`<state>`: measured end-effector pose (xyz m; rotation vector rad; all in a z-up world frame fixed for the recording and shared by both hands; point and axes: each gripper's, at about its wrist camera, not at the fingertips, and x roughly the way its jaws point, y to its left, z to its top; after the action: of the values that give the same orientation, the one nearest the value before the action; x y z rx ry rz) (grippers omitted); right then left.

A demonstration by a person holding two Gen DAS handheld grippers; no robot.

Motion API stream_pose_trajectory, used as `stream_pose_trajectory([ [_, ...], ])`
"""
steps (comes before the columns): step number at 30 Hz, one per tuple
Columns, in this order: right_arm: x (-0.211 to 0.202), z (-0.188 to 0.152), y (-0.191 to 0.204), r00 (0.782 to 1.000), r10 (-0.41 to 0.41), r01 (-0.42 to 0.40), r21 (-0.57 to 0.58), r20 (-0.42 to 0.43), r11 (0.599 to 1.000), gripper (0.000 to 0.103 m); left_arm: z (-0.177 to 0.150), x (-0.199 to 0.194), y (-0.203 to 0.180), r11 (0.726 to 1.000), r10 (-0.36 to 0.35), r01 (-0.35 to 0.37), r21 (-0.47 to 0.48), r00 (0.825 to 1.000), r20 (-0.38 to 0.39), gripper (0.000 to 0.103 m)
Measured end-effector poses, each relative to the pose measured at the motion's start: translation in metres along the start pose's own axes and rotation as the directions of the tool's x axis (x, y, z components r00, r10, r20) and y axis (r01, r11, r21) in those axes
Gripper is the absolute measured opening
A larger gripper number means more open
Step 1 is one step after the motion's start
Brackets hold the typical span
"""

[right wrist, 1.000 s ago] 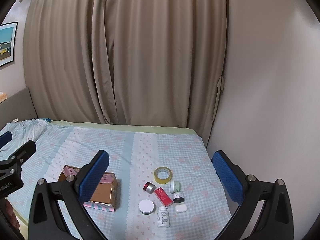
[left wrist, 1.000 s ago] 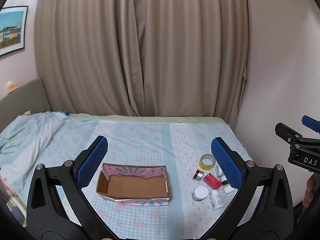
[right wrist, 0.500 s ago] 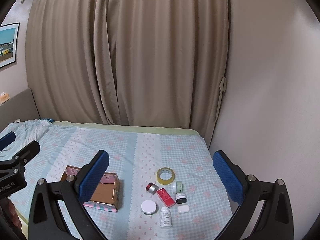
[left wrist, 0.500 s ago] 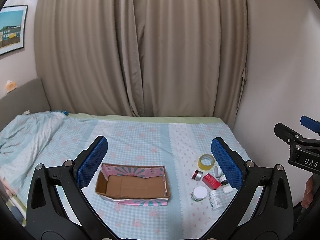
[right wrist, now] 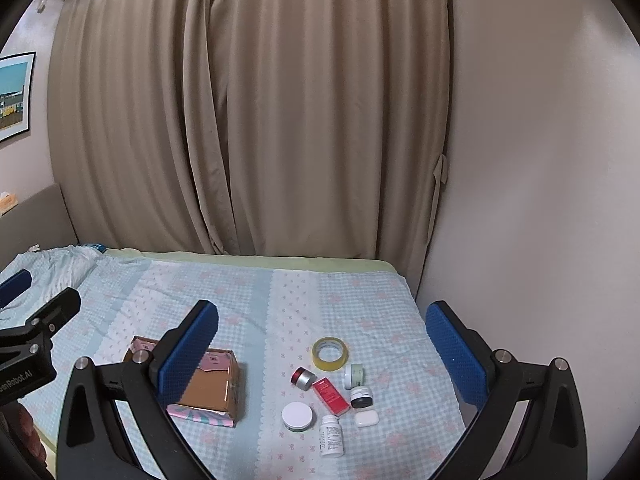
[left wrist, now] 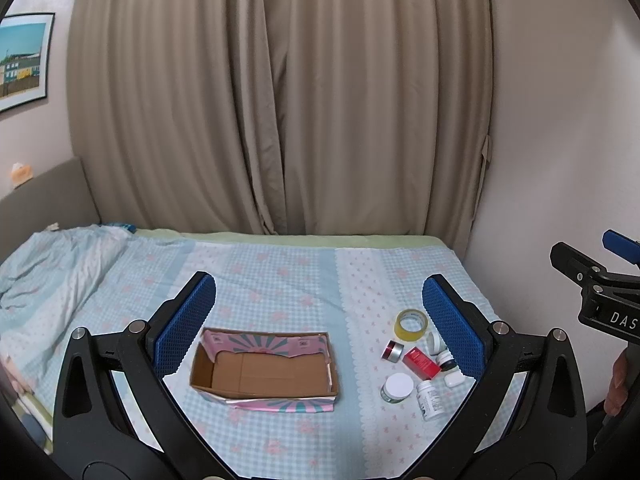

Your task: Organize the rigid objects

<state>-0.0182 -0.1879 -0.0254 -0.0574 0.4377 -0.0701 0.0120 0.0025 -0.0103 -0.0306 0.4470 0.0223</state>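
An open cardboard box (left wrist: 264,376) with pink-teal flaps lies on the bed; it also shows in the right wrist view (right wrist: 212,384). To its right sit a yellow tape roll (right wrist: 330,353), a red box (right wrist: 329,396), a white pill bottle (right wrist: 331,436), a white-lidded jar (right wrist: 297,416), a red-silver jar (right wrist: 302,378), two small jars and a white case (right wrist: 366,418). My left gripper (left wrist: 320,324) is open above the box. My right gripper (right wrist: 322,350) is open above the small items. Both are empty and well above the bed.
The bed has a blue checked sheet (left wrist: 280,280). A rumpled blanket (left wrist: 48,264) lies at the left. Beige curtains (left wrist: 280,100) hang behind the bed. A wall (right wrist: 540,200) runs along the right side. A grey headboard (left wrist: 40,200) stands at the left.
Both views have shifted only slightly; the objects sit a touch lower and further left in the right wrist view. Nothing was grasped or moved.
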Motion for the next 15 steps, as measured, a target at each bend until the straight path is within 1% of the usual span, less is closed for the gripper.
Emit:
stream_pose_trajectory([
  [7, -0.001, -0.004, 0.002, 1.000, 0.001, -0.001, -0.002, -0.001, 1.000, 0.103, 0.000, 0.004, -0.005, 1.000, -0.004, 0.004, -0.002, 1.000, -0.018, 0.102],
  [11, 0.000, -0.003, -0.008, 1.000, -0.006, 0.006, 0.011, -0.012, 1.000, 0.103, 0.002, 0.015, -0.014, 0.999, -0.035, 0.034, -0.010, 0.998, -0.046, 0.102],
  [13, 0.001, -0.003, -0.016, 1.000, -0.021, 0.021, 0.014, -0.012, 1.000, 0.103, 0.000, 0.024, -0.021, 0.998, -0.054, 0.054, -0.013, 0.997, -0.063, 0.102],
  [15, 0.006, -0.005, -0.026, 0.998, -0.055, 0.055, 0.007, -0.019, 0.998, 0.103, -0.005, 0.036, -0.031, 0.998, -0.065, 0.064, -0.013, 0.994, -0.087, 0.102],
])
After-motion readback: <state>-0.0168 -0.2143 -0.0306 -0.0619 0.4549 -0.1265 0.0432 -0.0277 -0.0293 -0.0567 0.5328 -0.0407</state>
